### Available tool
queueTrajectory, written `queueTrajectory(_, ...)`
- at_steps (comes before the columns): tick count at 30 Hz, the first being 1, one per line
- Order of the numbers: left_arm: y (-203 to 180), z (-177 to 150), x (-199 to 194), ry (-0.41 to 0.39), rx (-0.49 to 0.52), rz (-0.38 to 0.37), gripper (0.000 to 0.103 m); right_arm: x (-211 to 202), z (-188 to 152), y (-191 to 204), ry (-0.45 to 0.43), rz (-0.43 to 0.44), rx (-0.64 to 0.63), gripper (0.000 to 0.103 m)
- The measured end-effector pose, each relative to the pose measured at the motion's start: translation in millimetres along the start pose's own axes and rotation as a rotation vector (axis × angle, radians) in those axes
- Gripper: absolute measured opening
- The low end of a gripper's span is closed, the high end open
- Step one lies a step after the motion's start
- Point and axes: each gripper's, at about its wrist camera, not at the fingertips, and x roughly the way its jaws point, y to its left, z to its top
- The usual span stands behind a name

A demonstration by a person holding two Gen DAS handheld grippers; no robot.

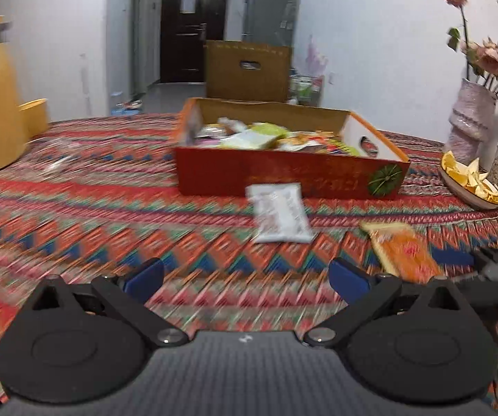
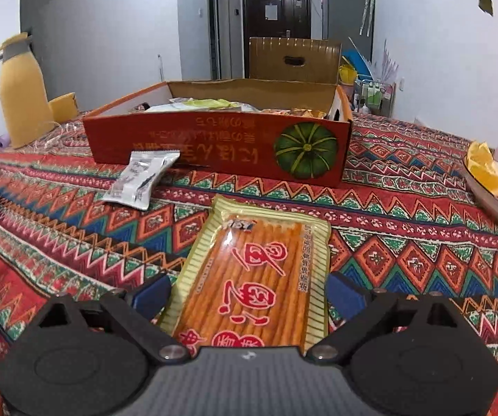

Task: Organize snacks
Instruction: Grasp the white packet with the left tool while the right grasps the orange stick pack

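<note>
Nearest, in the right wrist view: right tongs (image 2: 247,291) spread wide, blue pads either side of the orange snack packet (image 2: 254,277), which lies flat on the patterned tabletop (image 2: 405,242) with its near end running in under the tool. No visible contact between pads and wrapper, so not yet a grip. Likely trouble here: closing across the full width of a flat, slippery film pack, with pads skating over the top or buckling the wrapper rather than pinching it; brittle sticks inside probably apt to snap under a hard squeeze. Also a chance of catching the cloth along with the packet and dragging it.

Left tongs (image 1: 245,277) likewise wide, holding nothing, poised above bare cloth. Heavy motion blur across the left wrist view, suggesting fast travel; a hurried sweep could knock the white sachet (image 1: 280,213) lying just ahead, or clip the right tool close at the side.

Farther on: white sachet close against the front wall of the red cardboard box (image 2: 221,145), awkward to approach without nudging the box. Box already well filled with packets, so anything dropped near the rim may slide back out.

Off to the right, dish of orange peel (image 2: 491,187) and vase (image 1: 471,118) within reach of a careless swing.
</note>
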Motion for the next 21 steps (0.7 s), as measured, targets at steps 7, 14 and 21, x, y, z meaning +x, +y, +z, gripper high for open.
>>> queueTrajectory(7,-32,22,96,0.031,0.089,0.023,0.099,-2,1,-10,-0.019,0.031,0.06,0.097)
queueTrajectory(14,-28,26,127,0.039,0.061,0.006,0.051,-1,2,-6,-0.016,-0.004,0.047,0.09)
queueTrajectory(21,-41,11,90,0.072,0.16,0.027,0.041,-4,1,-2,-0.032,-0.011,0.015,0.058)
